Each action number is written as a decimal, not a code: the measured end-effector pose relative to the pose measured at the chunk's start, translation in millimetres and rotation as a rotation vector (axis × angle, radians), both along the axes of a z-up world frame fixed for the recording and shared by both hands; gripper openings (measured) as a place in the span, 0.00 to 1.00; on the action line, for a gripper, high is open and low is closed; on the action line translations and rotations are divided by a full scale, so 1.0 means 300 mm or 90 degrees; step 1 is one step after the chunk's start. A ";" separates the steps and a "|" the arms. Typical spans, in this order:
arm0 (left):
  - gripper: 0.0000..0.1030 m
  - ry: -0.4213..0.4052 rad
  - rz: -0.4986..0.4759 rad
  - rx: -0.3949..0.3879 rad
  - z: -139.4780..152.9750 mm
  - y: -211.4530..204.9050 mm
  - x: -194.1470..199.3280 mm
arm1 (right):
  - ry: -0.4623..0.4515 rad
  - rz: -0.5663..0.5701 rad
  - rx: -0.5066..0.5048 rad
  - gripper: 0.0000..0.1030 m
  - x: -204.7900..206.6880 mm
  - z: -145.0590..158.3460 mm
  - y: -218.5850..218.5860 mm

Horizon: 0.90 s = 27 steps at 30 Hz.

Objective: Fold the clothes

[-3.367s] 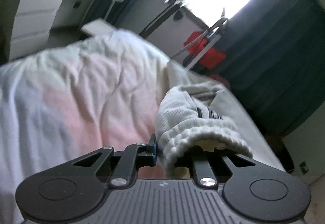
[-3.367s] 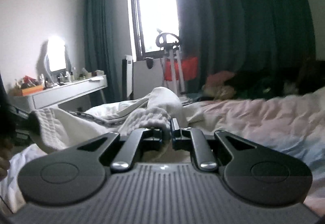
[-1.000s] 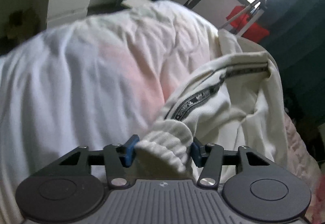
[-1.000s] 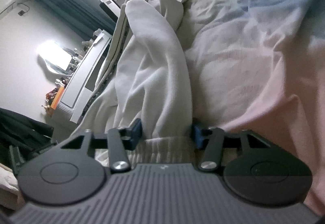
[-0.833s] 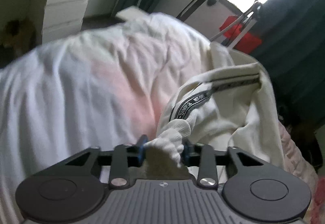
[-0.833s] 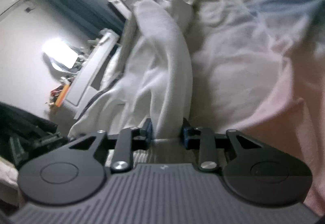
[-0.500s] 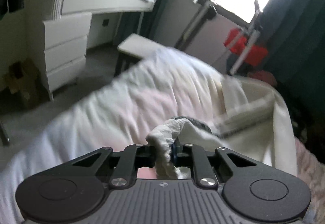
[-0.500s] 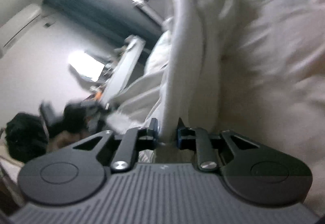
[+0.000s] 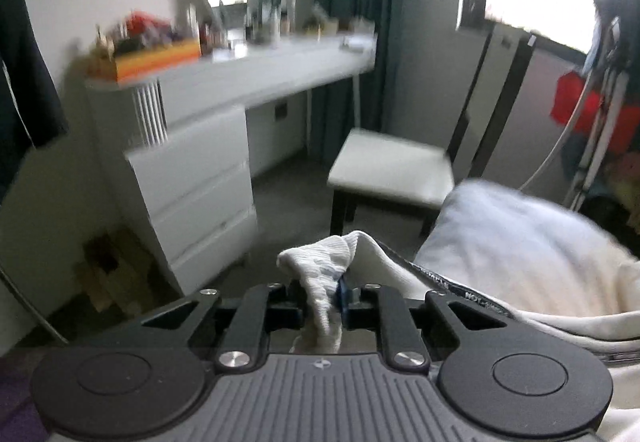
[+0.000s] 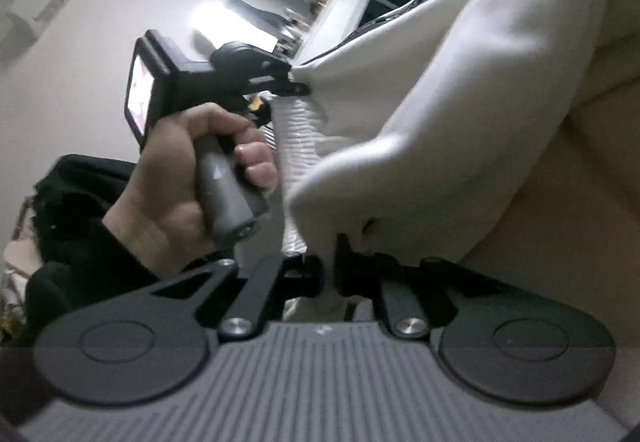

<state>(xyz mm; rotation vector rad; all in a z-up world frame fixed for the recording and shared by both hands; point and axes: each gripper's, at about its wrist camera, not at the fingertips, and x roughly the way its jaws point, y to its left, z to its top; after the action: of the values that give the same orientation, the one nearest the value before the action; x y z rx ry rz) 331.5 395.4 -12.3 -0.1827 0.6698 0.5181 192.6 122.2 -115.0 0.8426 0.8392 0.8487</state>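
Observation:
A cream-white sweatshirt with a black lettered stripe trails off the bed toward me. My left gripper is shut on its ribbed hem, which bunches up above the fingers. In the right wrist view the same garment hangs stretched between both tools. My right gripper pinches the lower stretch of the ribbed edge, with its jaws closing tight on the fabric. The left gripper appears there too, held by a hand in a black sleeve, gripping the upper end of that edge.
The bed with a pale sheet lies at the right. A white-seated chair stands beside it, and a white dresser under a cluttered desk top lines the wall. Dark curtains and a bright window sit behind. A red item hangs on a rack.
Both grippers closed on the ribbed hem, then pulled it up and away from the bed. The left view swung toward the desk and chair. The right view now shows the left gripper.

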 end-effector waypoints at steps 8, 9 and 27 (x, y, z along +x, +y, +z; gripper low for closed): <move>0.37 0.058 0.005 -0.018 -0.099 -0.003 0.031 | -0.021 0.061 -0.096 0.12 0.064 0.060 0.004; 0.43 0.066 0.007 -0.016 -0.088 -0.008 0.022 | -0.035 0.071 -0.108 0.12 0.049 0.087 -0.002; 0.80 -0.083 -0.146 -0.021 0.243 -0.713 -0.558 | -0.321 -0.109 -0.333 0.87 -0.440 0.508 -0.610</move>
<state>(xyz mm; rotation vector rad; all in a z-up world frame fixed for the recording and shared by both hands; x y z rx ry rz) 164.0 181.5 60.5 -0.1670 0.5635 0.2717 60.7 -60.8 37.4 0.2158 0.4946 0.6082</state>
